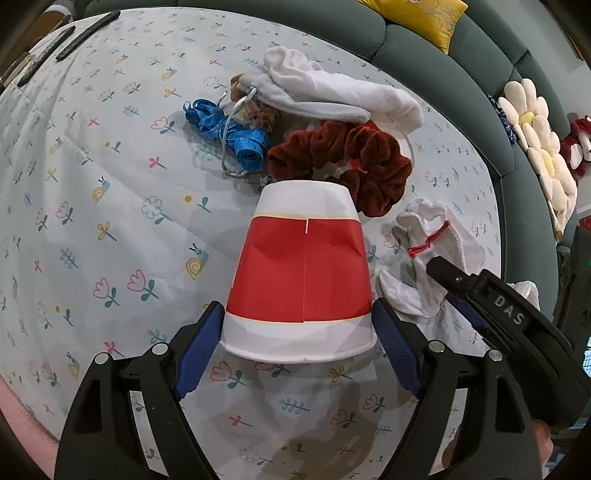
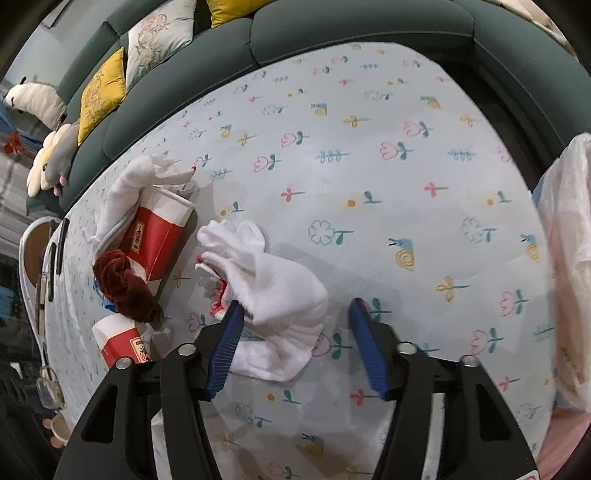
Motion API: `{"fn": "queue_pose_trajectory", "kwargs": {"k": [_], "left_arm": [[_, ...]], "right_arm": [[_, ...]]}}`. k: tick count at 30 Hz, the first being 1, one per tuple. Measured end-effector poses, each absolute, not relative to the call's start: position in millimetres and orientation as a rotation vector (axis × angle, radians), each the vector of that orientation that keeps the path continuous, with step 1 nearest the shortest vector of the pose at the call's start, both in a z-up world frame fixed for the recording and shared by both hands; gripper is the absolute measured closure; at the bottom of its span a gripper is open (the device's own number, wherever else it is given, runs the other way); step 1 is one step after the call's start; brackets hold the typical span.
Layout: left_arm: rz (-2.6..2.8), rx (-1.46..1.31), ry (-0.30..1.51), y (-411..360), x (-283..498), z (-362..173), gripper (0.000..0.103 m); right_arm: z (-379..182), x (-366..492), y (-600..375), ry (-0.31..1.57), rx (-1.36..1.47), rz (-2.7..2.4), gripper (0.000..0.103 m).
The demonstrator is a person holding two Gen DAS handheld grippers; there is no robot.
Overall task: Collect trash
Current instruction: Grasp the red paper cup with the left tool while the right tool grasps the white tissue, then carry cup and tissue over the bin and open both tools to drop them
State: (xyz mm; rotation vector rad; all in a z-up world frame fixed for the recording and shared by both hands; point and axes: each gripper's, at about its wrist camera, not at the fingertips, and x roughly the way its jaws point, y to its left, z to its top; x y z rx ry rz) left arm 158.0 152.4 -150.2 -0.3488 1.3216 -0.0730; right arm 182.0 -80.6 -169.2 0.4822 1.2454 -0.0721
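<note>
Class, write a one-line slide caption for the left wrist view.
Left gripper straddles an upside-down red-and-white paper cup on the floral tablecloth, jaws apparently not yet gripping.

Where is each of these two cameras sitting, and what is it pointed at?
Left wrist: sits on the left gripper, looks steeply down at an upturned cup between its open blue pads; the right gripper pokes in.
Right wrist: sits on the right gripper, looks down at a white glove between its pads.
Shared: the tablecloth, glove, scrunchie and sofa.
</note>
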Motion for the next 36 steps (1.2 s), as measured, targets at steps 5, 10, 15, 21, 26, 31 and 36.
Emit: {"fn": "queue_pose_trajectory", "kwargs": {"k": [5, 10, 15, 21, 26, 31, 36], "left_arm": [[-0.074, -0.358, 1.313, 148.7, 159.8, -147.4, 0.025], [-0.093, -0.346, 1.287, 138.6, 156.3, -133.6, 0.025], [-0.126, -0.342, 1.243, 124.1, 150.6, -109.0, 0.025], [-0.186, -0.316, 1.163, 98.5, 136.7, -68.3, 0.025], [-0.25, -0.278, 1.095, 68.8, 121.5, -33.7, 0.025], [-0.323, -0.232, 1.034, 33.0, 107.9, -5.3, 0.025], [-0.404, -0.188, 0.983, -5.7, 91.3, 21.2, 0.025]], "right_arm": [[-165.0, 179.0, -71.6, 1.239, 0.45, -0.026, 0.092], [-138.4, 167.2, -65.7, 1.175, 0.395, 0.009, 0.093], [-101.6, 151.2, -72.7, 1.082, 0.405, 0.028, 0.093], [-56.7, 131.0, -99.1, 0.971, 0.455, 0.016, 0.092], [-14.6, 107.9, -128.7, 0.86, 0.48, -0.001, 0.092], [18.3, 80.1, -162.4, 0.766, 0.496, -0.036, 0.092], [36.3, 51.7, -200.2, 0.696, 0.529, -0.094, 0.092]]}}
